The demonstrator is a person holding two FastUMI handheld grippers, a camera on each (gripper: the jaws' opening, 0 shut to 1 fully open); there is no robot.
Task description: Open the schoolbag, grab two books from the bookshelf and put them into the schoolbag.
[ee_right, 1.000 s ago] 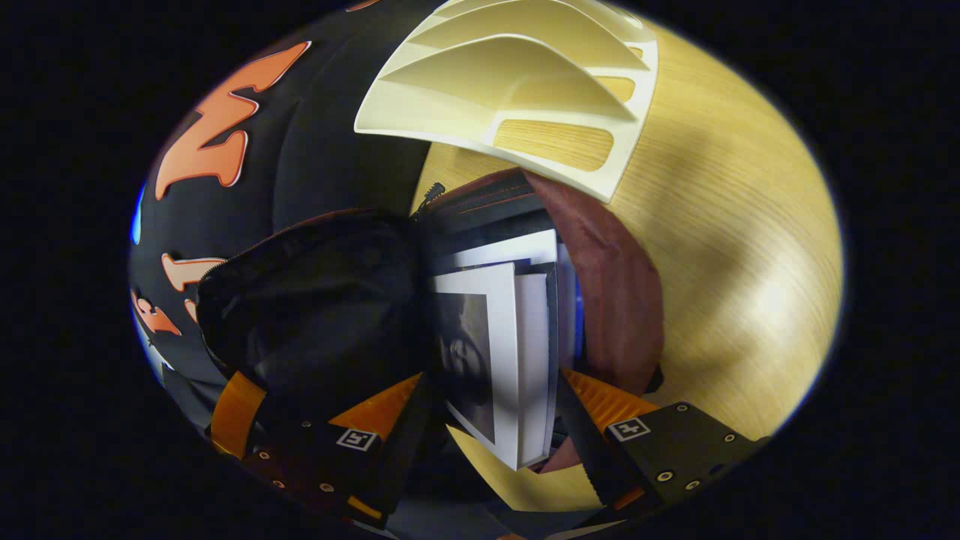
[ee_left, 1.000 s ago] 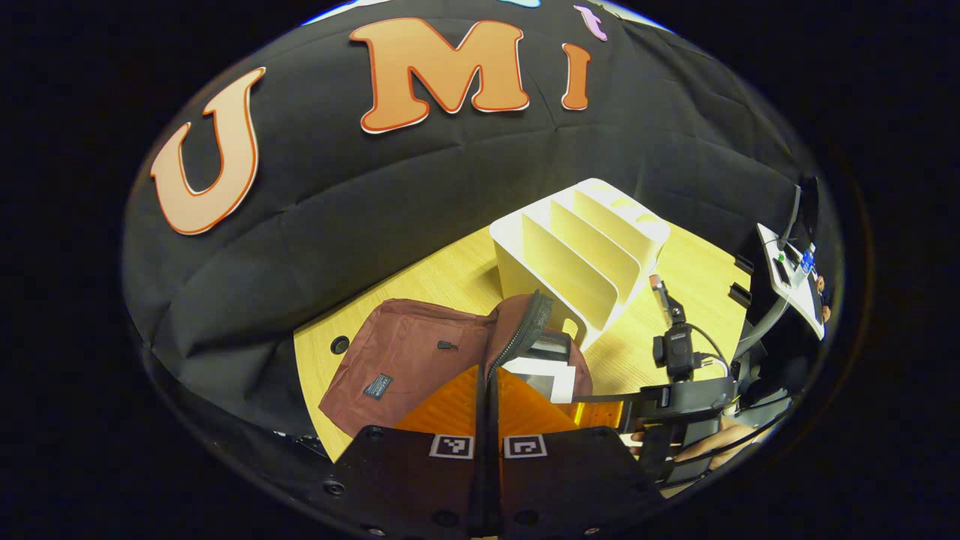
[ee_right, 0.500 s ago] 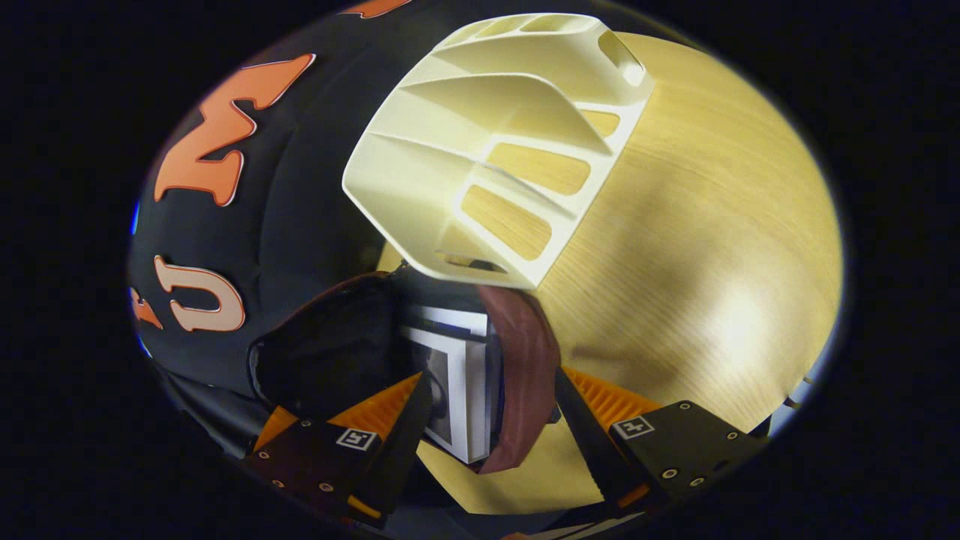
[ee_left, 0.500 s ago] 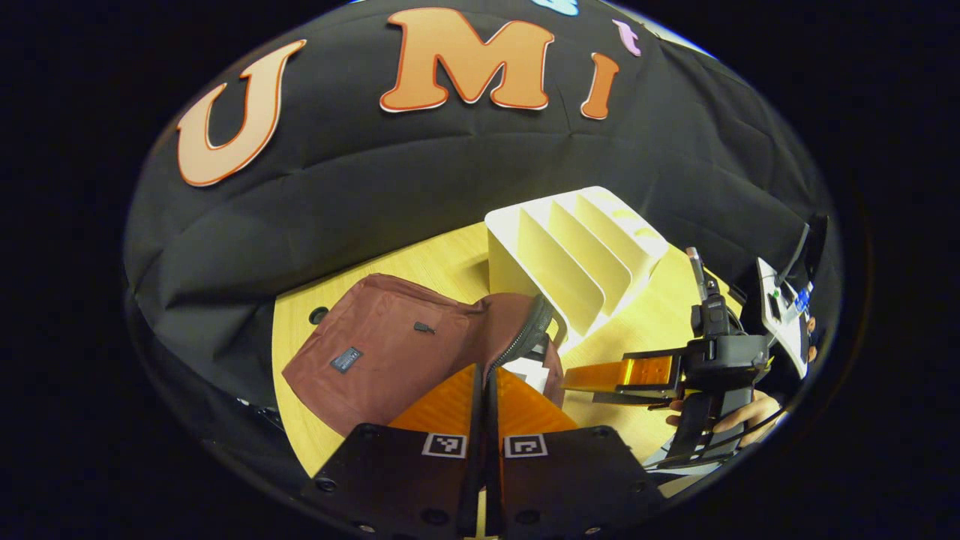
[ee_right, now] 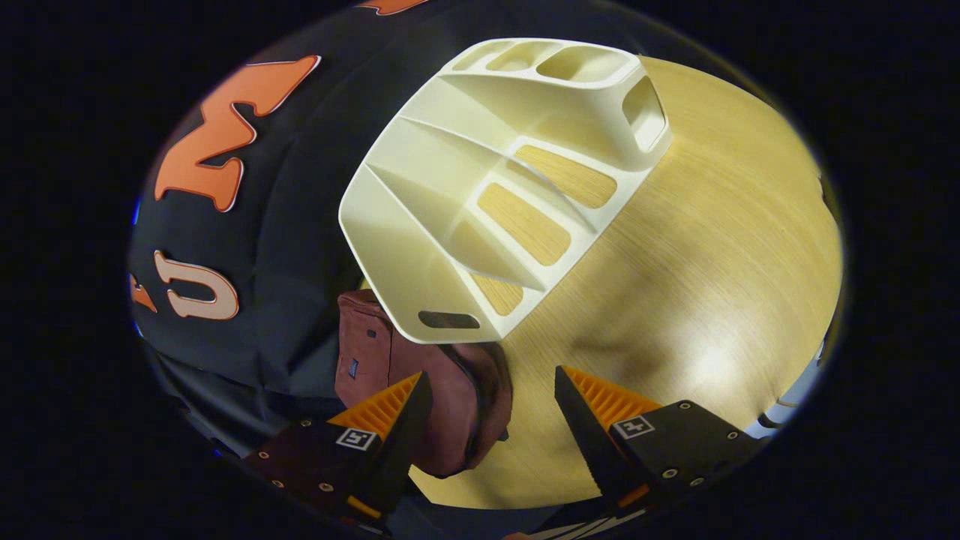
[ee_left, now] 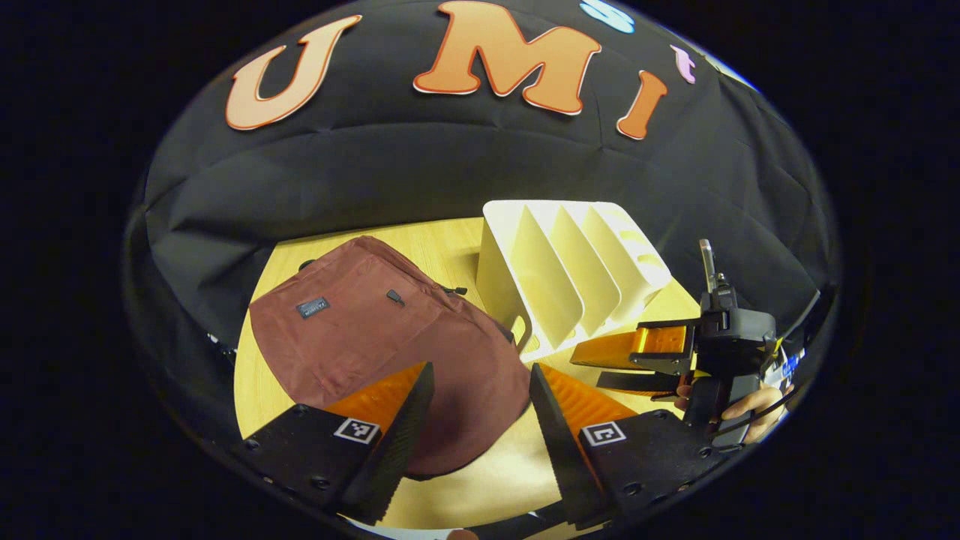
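One schoolbag [ee_left: 375, 337], one bookshelf [ee_left: 570, 277] beside it — two grippers, left [ee_left: 480, 420] and right [ee_right: 487, 427], jaws released.

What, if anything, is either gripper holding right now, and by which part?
Nothing is held. The left gripper and the right gripper both stand open above the schoolbag, with no finger pressing on it.

Recording booth, black cloth wall [ee_left: 420, 187], bare wooden table [ee_right: 675, 247] w/ props
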